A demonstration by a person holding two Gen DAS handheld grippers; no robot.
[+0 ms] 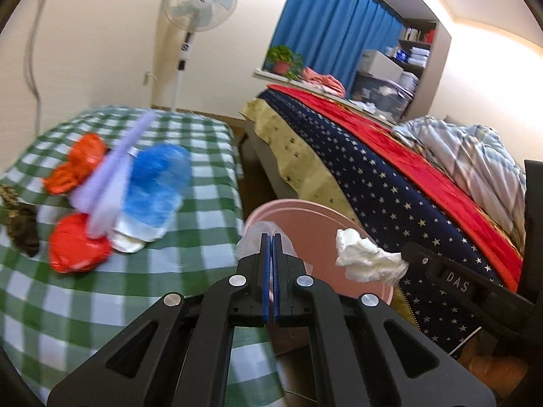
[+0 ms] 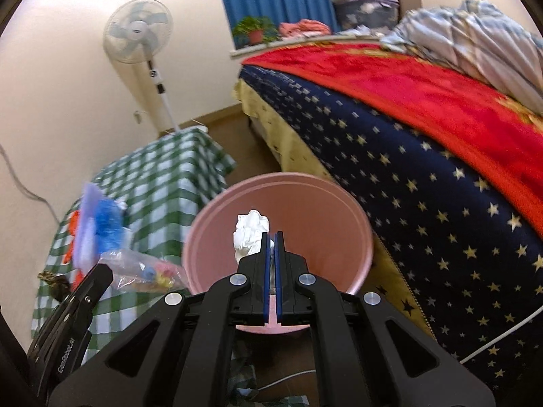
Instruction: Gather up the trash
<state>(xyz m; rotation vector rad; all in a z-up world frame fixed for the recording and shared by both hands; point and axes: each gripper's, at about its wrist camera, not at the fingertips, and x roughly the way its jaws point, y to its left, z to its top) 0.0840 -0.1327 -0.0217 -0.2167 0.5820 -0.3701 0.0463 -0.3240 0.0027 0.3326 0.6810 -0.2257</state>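
Right gripper [image 2: 271, 237] tilted down, pinching tissue [image 2: 249, 234], above bin [image 2: 339, 203]

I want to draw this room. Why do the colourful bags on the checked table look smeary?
Left wrist view: motion blur smears the plastic bags, while the left gripper stays sharp. Right wrist view: the bags blur too, and the fisheye lens bends the bed.

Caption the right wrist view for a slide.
Right gripper shut on crumpled white tissue over round pink plastic bin; left gripper brings clear plastic wrapper.
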